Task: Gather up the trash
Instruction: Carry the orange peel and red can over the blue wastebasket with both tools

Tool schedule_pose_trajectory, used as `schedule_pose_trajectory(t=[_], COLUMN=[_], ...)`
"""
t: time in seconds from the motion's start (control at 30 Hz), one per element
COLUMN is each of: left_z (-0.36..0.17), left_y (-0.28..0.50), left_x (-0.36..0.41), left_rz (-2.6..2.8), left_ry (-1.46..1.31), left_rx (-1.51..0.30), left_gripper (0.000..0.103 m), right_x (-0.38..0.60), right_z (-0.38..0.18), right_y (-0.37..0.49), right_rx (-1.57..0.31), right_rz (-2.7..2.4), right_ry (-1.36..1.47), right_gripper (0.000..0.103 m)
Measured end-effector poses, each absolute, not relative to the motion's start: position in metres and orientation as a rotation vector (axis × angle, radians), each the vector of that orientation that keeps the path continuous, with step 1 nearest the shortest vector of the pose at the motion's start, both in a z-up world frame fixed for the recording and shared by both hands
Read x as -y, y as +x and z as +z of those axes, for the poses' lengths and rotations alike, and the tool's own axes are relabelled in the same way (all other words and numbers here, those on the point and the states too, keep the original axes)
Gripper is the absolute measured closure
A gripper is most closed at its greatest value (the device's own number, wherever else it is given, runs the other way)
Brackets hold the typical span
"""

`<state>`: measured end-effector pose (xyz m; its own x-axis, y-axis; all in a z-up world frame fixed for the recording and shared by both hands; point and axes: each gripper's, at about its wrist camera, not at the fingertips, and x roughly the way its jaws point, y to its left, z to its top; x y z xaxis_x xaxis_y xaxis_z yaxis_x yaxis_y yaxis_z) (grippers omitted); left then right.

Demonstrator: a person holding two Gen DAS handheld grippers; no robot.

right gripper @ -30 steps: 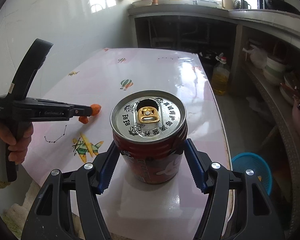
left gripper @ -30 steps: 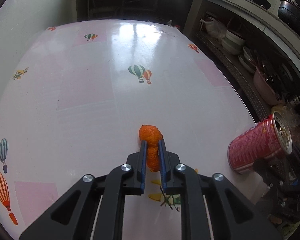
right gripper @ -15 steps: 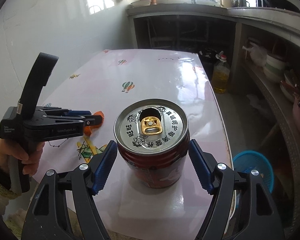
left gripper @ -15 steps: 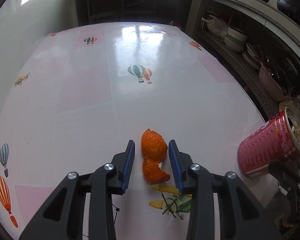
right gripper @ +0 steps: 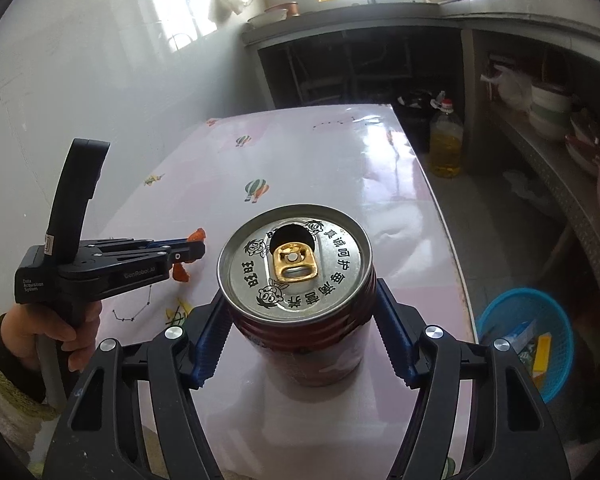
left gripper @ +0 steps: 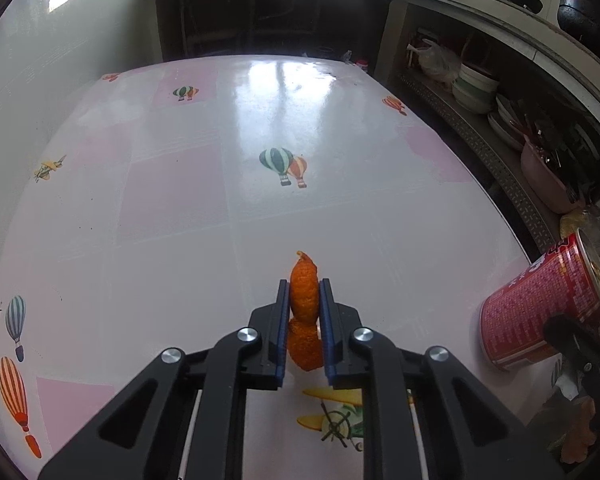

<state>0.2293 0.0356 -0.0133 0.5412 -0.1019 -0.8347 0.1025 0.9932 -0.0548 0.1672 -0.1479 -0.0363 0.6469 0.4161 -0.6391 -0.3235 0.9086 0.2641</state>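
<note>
In the left wrist view, the left gripper (left gripper: 304,296) was closing on a piece of orange peel (left gripper: 305,312) — its blue pads pressed the peel from both sides, one tip of it sticking out past the fingertips and a lower lobe hanging between the fingers. The peel sat above the near part of the table (left gripper: 180,200), just beyond a printed airplane (left gripper: 332,416) on the pink cloth and well short of the balloon print in the middle. At the table's right edge a red can (left gripper: 540,316) showed, tilted by the lens, with part of the black right gripper in front of it. In the right wrist view, the right gripper (right gripper: 300,320) was closing around the can (right gripper: 300,300): the jaws stood wide with the can upright between them near the table's near right corner, the blue pads (right gripper: 208,344) close against its ribbed sides, though whether they truly pressed I could not tell. The can's top was open, its gold tab lying flat. To the left a hand (right gripper: 52,332) held the left gripper (right gripper: 188,250) over the table's left edge — the peel (right gripper: 180,272) pinched at its tip. A blue basket (right gripper: 532,340) with scraps inside stood on the floor beside the table's right edge.
</note>
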Motion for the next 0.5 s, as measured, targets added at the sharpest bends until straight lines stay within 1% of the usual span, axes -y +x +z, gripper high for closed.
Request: schedule_pose_trajectory(t=[0.23, 0.4, 0.5], left_z=[0.019, 0.043, 0.05], left_y=[0.236, 0.248, 0.258], left_x=[0.011, 0.075, 0.122], left_rz=[-0.222, -0.371, -0.485], left_ry=[0.031, 0.071, 0.085], left_rx=[-0.933, -0.897, -0.911], left_gripper=[0.09, 0.09, 0.09], right_x=[0.204, 0.264, 0.308], right_z=[-0.017, -0.008, -0.015], right_y=[0.162, 0.152, 0.145], right_rx=[-0.689, -0.64, -0.641], right_rz=[0.341, 0.186, 0.062], right_ry=[0.236, 0.273, 0.299], right_gripper=[0.039, 0.039, 0.039])
